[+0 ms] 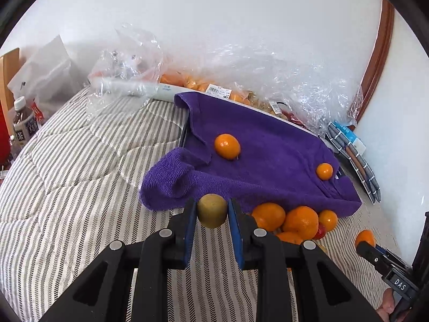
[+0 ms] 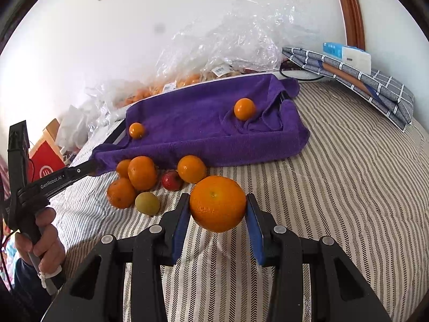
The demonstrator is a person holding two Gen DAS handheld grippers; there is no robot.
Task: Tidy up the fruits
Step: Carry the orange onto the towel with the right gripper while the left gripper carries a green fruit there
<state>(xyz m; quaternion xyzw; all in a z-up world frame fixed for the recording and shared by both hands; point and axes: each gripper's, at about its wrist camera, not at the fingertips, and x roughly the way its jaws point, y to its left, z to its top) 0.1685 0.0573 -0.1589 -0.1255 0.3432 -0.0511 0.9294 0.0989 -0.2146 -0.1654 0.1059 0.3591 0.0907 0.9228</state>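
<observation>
We hold the left gripper [image 1: 212,214] clenched on a small round yellow-green fruit [image 1: 211,210], its blue pads [image 1: 191,228] pressing both sides, above the grey-and-white striped quilted bedspread [image 1: 80,177]. We hold the right gripper [image 2: 217,209] clamped on a large round orange [image 2: 217,203], lifted clear of the same bedspread.

Just beyond the grippers we see a loose pile of fruit on the bedspread at the near edge of the cloth: several round oranges [image 2: 142,172], one small red fruit [image 2: 171,180] among them, and a second yellow-green fruit [image 2: 147,203] at the near side of the pile. In the right wrist view, a hand [image 2: 40,236] grips the handle of the left gripper at the left edge.

Behind the pile lies a purple terry cloth towel [image 1: 268,155], draped over a shallow tray whose form is mostly hidden. Two small oranges rest on the towel, well apart: one [image 1: 227,146] toward one end, the other [image 1: 324,171] toward the opposite end.

Beyond the towel, against the white wall [image 1: 214,13], lie crumpled clear plastic bags [image 1: 268,75] holding more orange fruit with price labels. A folded grey checked cloth [image 2: 375,88] lies beside the towel's far corner, with a white and blue box [image 2: 348,56] on it.
</observation>
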